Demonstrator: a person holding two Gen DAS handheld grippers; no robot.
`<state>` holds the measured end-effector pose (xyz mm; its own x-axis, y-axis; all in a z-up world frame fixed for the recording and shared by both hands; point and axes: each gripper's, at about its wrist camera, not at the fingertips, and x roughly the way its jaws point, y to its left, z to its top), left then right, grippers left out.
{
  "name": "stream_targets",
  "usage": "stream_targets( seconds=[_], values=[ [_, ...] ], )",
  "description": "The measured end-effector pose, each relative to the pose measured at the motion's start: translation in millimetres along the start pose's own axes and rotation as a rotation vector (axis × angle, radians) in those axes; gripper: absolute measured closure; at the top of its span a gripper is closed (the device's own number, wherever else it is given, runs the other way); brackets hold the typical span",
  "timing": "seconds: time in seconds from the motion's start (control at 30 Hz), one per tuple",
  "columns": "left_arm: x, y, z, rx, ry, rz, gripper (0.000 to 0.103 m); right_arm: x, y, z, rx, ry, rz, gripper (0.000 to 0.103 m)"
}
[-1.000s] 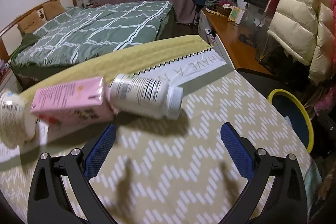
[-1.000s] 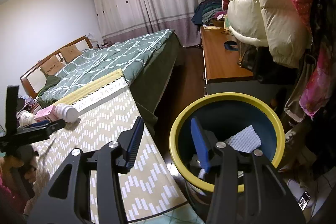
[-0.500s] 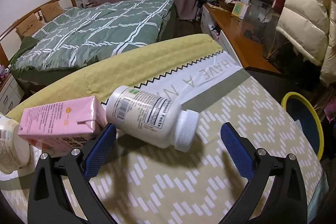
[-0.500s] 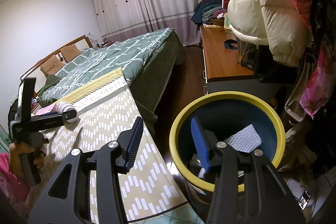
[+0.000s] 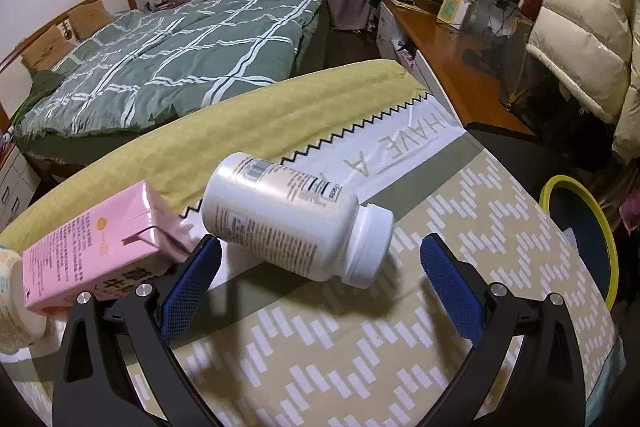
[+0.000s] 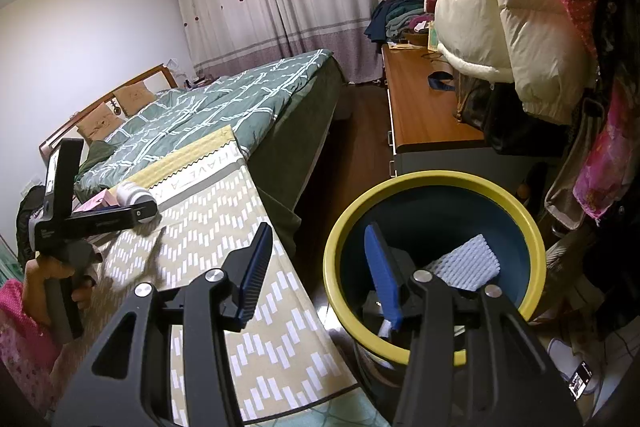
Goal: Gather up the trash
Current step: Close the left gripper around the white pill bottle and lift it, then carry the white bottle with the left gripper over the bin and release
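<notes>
A white pill bottle (image 5: pixel 296 219) lies on its side on the patterned tablecloth (image 5: pixel 360 355), cap toward the right. A pink carton (image 5: pixel 92 251) lies to its left, with a white cup (image 5: pixel 12 303) at the far left edge. My left gripper (image 5: pixel 320 283) is open and the bottle lies between its blue pads, not clamped. In the right wrist view the bottle (image 6: pixel 134 197) shows beside the left gripper's body. My right gripper (image 6: pixel 320 267) is open and empty over the rim of the yellow-rimmed blue bin (image 6: pixel 440 183), which holds a white textured piece (image 6: pixel 468 263).
The bin (image 5: pixel 580 239) stands off the table's right edge. A bed with a green checked cover (image 5: pixel 180 59) lies beyond the table. A wooden cabinet (image 6: pixel 420 107) and hanging coats (image 6: pixel 500 7) fill the right side.
My left gripper has moved forward so the white bottle now lies between its open pads. The right gripper has stayed over the bin.
</notes>
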<state>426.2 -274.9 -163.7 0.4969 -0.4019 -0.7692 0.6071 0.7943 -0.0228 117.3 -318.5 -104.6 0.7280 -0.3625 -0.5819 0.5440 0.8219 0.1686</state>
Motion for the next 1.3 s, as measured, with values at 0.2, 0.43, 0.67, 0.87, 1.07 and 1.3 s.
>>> stream_targets(
  seconds=[0.2,0.43,0.67,0.87,1.07,1.3],
  values=[
    [6,-3,6,0.04,0.009,0.01,0.005,2,-3,1,0.011,0.01,0.008,0.056],
    [8,-2,15,0.076,0.003,0.042,0.005,2,-5,2,0.011,0.014,0.011,0.056],
    [13,-10,21,0.154,0.018,0.05,0.005,5,-3,2,0.012,0.027,0.011,0.056],
    [20,-12,19,0.177,0.026,0.063,0.01,5,-3,1,0.011,0.027,0.012,0.056],
    [22,-12,17,0.172,0.028,0.047,0.014,6,-2,0,0.009,0.028,0.015,0.056],
    [7,-18,5,0.164,0.022,0.043,0.014,6,-2,2,0.004,0.028,0.016,0.056]
  ],
)
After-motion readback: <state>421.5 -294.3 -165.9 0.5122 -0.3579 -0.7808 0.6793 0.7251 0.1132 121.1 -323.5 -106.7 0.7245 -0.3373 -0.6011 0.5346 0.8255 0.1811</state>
